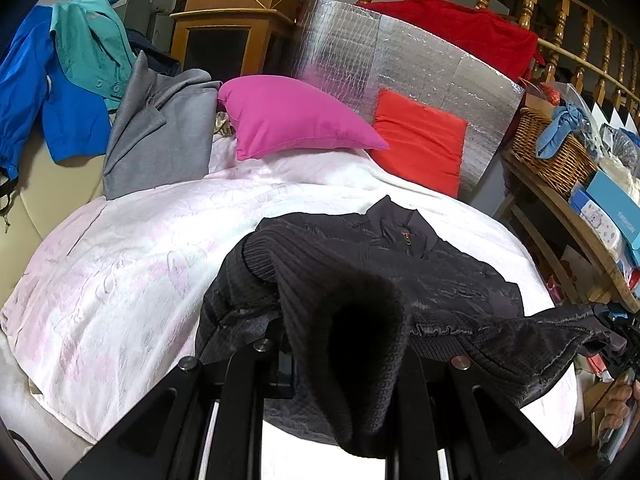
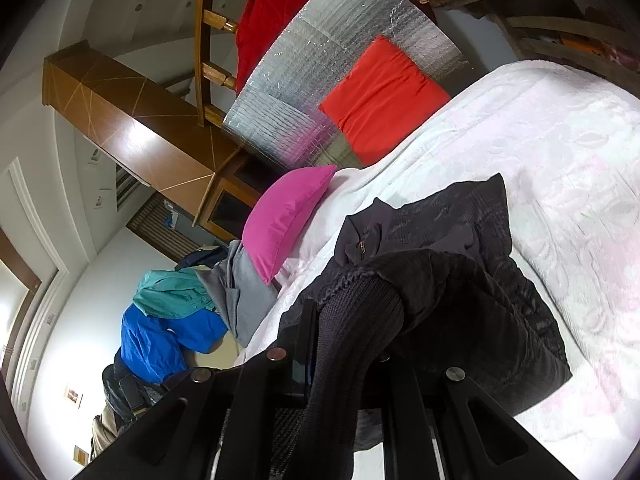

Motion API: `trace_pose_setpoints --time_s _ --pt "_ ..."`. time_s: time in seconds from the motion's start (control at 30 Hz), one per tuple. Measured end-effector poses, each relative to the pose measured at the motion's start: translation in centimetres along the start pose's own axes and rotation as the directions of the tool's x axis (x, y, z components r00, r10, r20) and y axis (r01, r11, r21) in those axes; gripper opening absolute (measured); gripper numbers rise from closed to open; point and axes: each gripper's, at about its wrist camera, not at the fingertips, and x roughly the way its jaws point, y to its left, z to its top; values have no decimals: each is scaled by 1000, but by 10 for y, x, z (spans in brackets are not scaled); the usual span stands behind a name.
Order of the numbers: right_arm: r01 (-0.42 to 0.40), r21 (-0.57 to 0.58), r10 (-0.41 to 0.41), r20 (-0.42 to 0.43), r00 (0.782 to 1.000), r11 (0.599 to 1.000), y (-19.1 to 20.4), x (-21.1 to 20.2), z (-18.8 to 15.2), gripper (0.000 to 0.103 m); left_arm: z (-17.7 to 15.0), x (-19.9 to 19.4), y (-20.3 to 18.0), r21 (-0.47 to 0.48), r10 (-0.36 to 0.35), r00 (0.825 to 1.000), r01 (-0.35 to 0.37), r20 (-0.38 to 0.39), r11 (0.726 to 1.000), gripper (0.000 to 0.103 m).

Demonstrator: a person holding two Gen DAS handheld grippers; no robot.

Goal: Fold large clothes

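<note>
The left gripper (image 1: 340,344) is clenched on the ribbed hem of the black zip-neck sweater (image 1: 400,264); the knit bunches over its fingers and hides the tips, so the pinch sits on the cloth's edge, which lets the lower part be lifted without dragging the whole garment. The right gripper (image 2: 352,344) is likewise clamped on a ribbed band of the same sweater (image 2: 460,248), the cloth draped thickly over its fingers. In the left wrist view the right gripper shows at the right edge, with the hem stretched taut between the two tools: holding the two ends apart seems meant to keep the edge straight as it is carried over the body toward the collar.

The sweater's body lies flat on the pale pink-and-white bedspread (image 1: 120,272), near its front edge and toward its right side, with the collar and small zip pointing to the far edge. This looks like the bottom-to-top fold, partway through.

Farther out, a magenta pillow (image 1: 292,116) and a red-orange cushion (image 1: 420,140) lean at the far edge against a silver foil panel (image 1: 360,52). A grey jacket (image 1: 160,132), a teal shirt (image 1: 92,44) and a blue jacket (image 1: 28,88) hang by the left far corner, probably waiting their turn.
</note>
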Motion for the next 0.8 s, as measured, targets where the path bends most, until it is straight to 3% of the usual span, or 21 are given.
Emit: trace_pose_setpoints --time_s 0.47,0.8 --pt "-12 -41 13 20 1000 999 12 21 32 11 30 17 0 -21 -12 1000 12 11 1000 19" --pt "-5 -108 11 61 998 994 37 47 80 11 81 36 -15 -4 -4 998 4 58 1000 19"
